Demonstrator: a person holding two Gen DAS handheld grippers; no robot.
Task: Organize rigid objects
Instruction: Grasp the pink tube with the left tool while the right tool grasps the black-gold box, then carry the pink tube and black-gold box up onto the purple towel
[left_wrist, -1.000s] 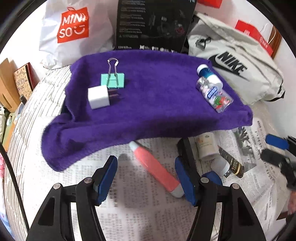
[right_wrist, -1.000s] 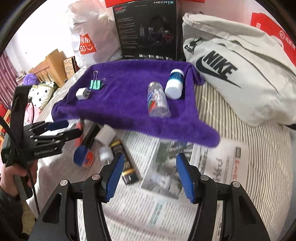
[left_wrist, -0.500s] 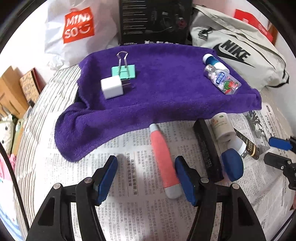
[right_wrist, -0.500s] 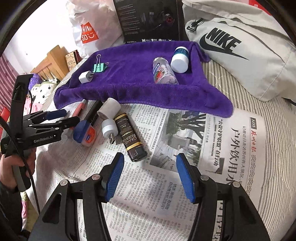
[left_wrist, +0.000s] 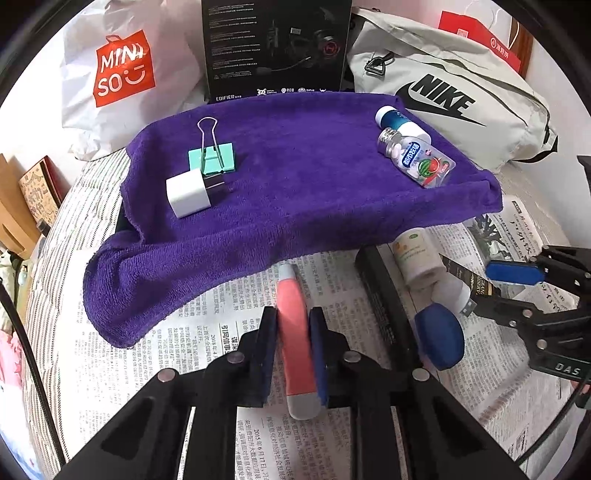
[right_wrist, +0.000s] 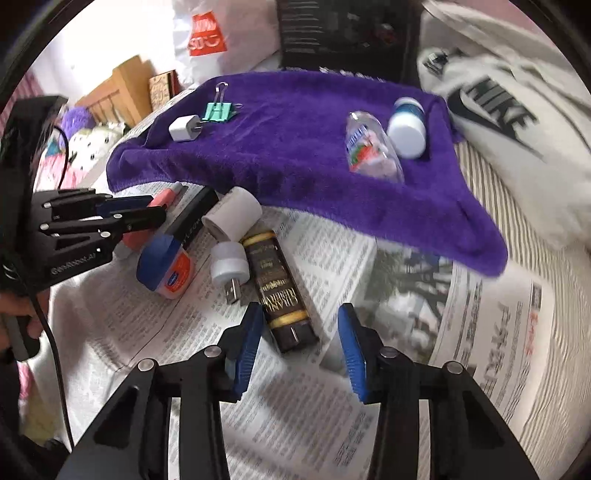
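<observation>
Left gripper newly around pink tube (pinched)

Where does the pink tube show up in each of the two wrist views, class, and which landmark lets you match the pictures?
Left wrist view: the pink tube lies on the newspaper at bottom centre, clamped between the left gripper pads.
Right wrist view: the same tube sits at middle left, mostly hidden behind the left gripper.
Shared landmark: the purple towel, just beyond the tube's far end.
</observation>
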